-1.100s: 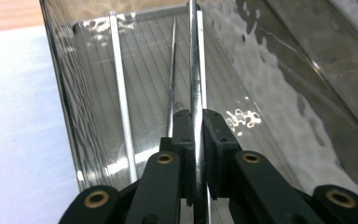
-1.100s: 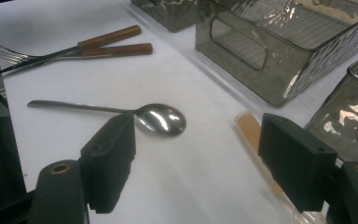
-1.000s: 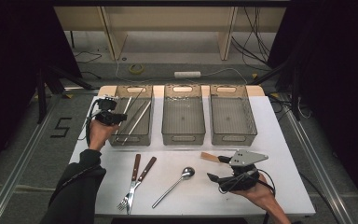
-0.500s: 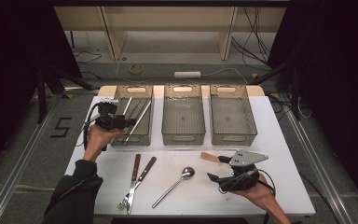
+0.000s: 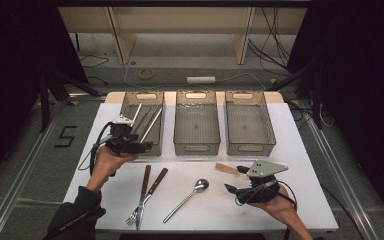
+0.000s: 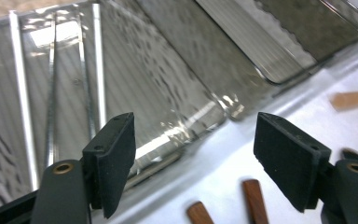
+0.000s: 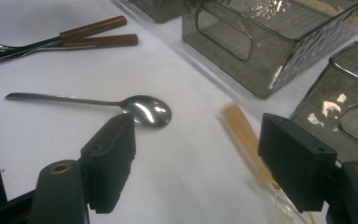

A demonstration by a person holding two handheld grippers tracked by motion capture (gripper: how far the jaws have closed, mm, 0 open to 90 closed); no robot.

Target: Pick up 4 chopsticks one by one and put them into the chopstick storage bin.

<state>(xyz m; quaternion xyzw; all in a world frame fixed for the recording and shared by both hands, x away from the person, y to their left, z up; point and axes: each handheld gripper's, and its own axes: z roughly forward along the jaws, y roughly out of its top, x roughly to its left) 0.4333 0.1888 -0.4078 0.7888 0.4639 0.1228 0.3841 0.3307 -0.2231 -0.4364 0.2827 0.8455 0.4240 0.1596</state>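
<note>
White tabletop point(image 5: 300, 150) fills the middle of the high view, dark floor w/ cables around it and a shelf unit along the top edge. Three smoky clear bins sit in a row across the upper centre: left bin point(image 5: 141, 102), middle bin point(image 5: 196, 144), right bin point(image 5: 249, 146). Left bin holds a few long thin metal pieces point(image 5: 150, 125) lying lengthwise; in my left gripper view they run as bright strips point(image 6: 95, 70) down the upper left of the frame.

My left gripper point(image 5: 147, 147) is at centre left of the high view, just over the near end of the left bin. Its jaws stand wide apart w/ nothing between them. Thru its own camera, two brown handle tips point(image 6: 254, 200) show at the bottom centre, on the table just outside the bin wall.

My right gripper point(image 5: 230, 189) is at lower right, low over the table, grey plate on top. Jaws released too, spread wide, nothing held. Between them in the right gripper view: the spoon point(image 7: 142, 109) bowl just above the left jaw, and a tan wooden handle point(image 7: 242, 133) close by the right jaw, its far end blurred.

Fork & knife w/ brown handles point(image 5: 145, 192) lie side by side at lower centre left, spoon point(image 5: 190, 196) just right of them, tan handle point(image 5: 226, 169) between the spoon and my right gripper.
</note>
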